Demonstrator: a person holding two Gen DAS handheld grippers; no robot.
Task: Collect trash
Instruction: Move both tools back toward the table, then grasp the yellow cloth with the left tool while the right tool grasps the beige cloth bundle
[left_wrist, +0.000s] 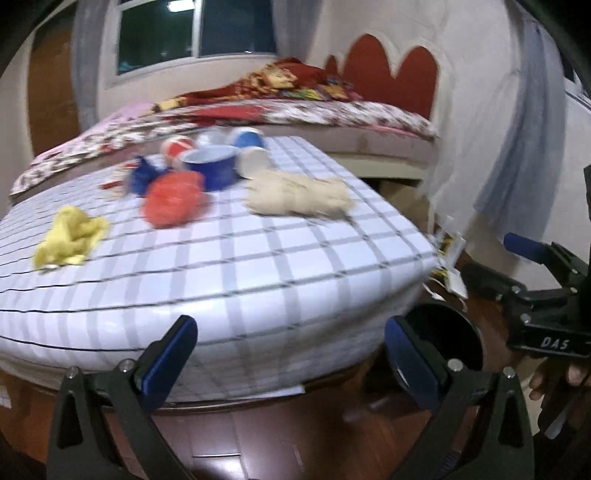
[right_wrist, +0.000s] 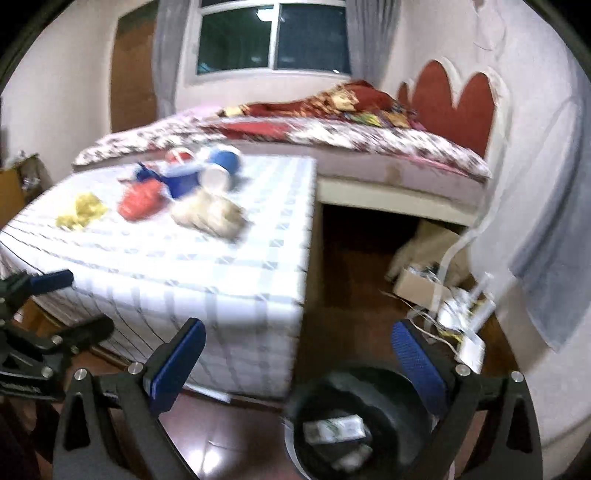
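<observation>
1. Nearest the right wrist lens, the right gripper (right_wrist: 297, 363) hangs with its blue-padded fingers (right_wrist: 177, 367) spread wide and nothing between them, directly above a black trash bin (right_wrist: 388, 413) on the dark wooden floor.
2. Inside that bin lies a pale printed wrapper (right_wrist: 334, 428), its long axis running left to right.
3. Equally wide and empty, the left gripper (left_wrist: 290, 360) sits low before the near edge of the checked table (left_wrist: 258, 266), its fingers pointing toward the bed.
4. Trash lies on the far half of the table: a yellow crumpled wad (left_wrist: 70, 236) to the left, a red crumpled wad (left_wrist: 171, 197) nearer the middle, and a beige crumpled bag (left_wrist: 299, 195) to the right, its long axis running roughly left to right.
5. Behind them stand a blue bowl (left_wrist: 214, 166), a white cup (left_wrist: 255, 160) tipped with its mouth toward the camera, a blue cup (left_wrist: 247, 138) and a red-and-white cup (left_wrist: 179, 147); motion blur hides finer detail.
6. Only the right wrist view shows the bin's contents, a cardboard box (right_wrist: 417, 288) and white cables (right_wrist: 461, 321) on the floor by the wall.
7. Only the left wrist view shows the holder's hand (left_wrist: 554, 380) beneath the right gripper at the right edge.
</observation>
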